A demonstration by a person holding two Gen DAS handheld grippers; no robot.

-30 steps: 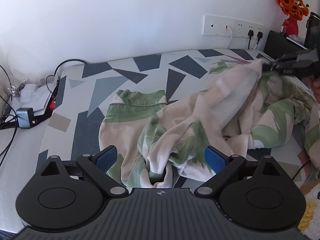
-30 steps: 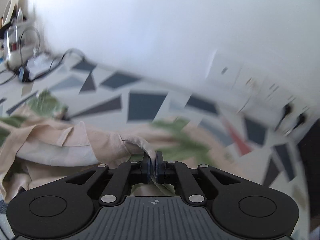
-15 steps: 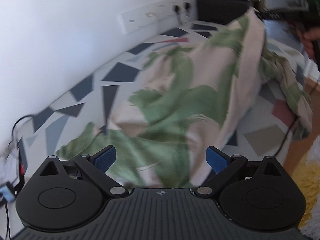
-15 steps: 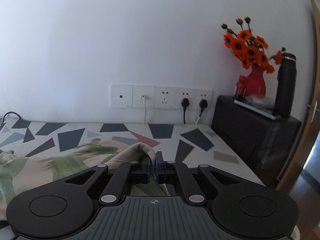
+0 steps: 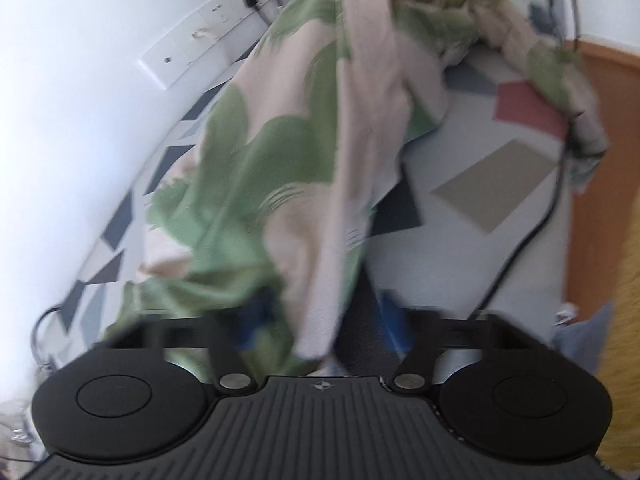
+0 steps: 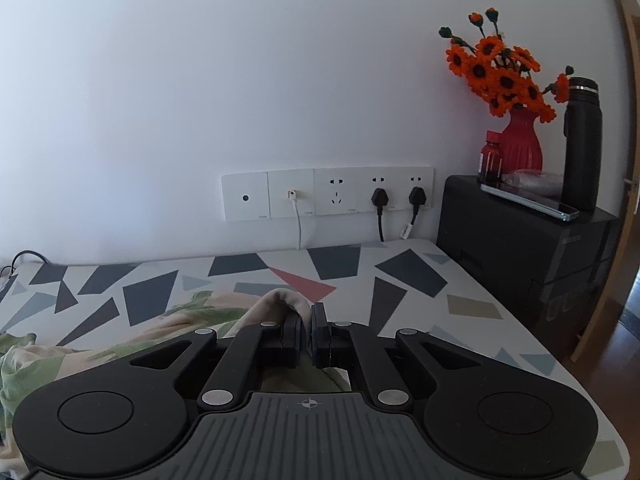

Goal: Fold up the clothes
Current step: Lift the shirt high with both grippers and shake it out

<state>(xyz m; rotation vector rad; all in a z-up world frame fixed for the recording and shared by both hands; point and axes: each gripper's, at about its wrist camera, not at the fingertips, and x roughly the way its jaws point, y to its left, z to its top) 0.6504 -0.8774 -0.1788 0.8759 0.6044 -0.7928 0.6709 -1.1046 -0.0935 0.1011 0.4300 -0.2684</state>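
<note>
Now closing, left gripper [image 5: 324, 320] seemingly straddles garment [image 5: 280, 152]; right gripper [image 6: 306, 330] pinches it; vase [image 6: 520, 146] holds flowers [image 6: 500, 72].

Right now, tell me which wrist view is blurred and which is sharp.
Left wrist view: motion-smeared, the garment and closing left gripper soft-edged. Right wrist view: sharp and evenly lit, the right gripper crisp on cloth, fisheye bending the edges.
</note>
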